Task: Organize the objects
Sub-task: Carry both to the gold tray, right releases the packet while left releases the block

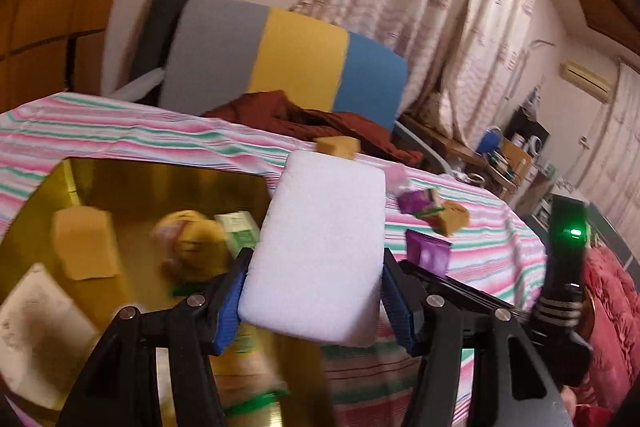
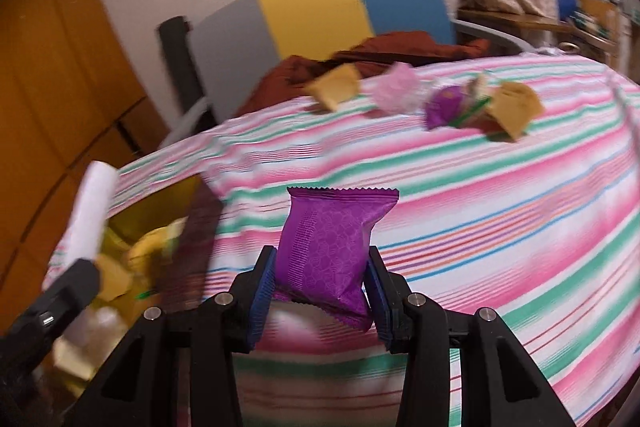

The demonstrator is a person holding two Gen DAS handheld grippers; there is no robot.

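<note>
Two grippers are each carrying one item above a table covered with a striped tablecloth (image 2: 500, 195). The left gripper (image 1: 314, 291) is clamping a white foam block (image 1: 320, 247) between its blue pads, and the block is tilting up over the edge of a gold box (image 1: 168, 183). Inside that box a tan sponge (image 1: 86, 243), a yellow bundle (image 1: 192, 239) and a pale green-and-white packet (image 1: 240, 229) are lying, though blur is softening their outlines. The right gripper (image 2: 322, 291) is squeezing a purple snack packet (image 2: 332, 251), which is standing upright between its fingers above the cloth, to the right of the box.

Farther across the table, near its far edge, several loose things are lying well apart from both grippers: a tan sponge wedge (image 2: 334, 89), a pink wrapper (image 2: 396, 93), another purple packet (image 2: 444, 109) and a tan piece (image 2: 516, 107) just beside it. Behind the table a grey, yellow and blue chair back (image 2: 320, 7) is showing, with rust-brown cloth (image 2: 400, 49) draped over the seat.
</note>
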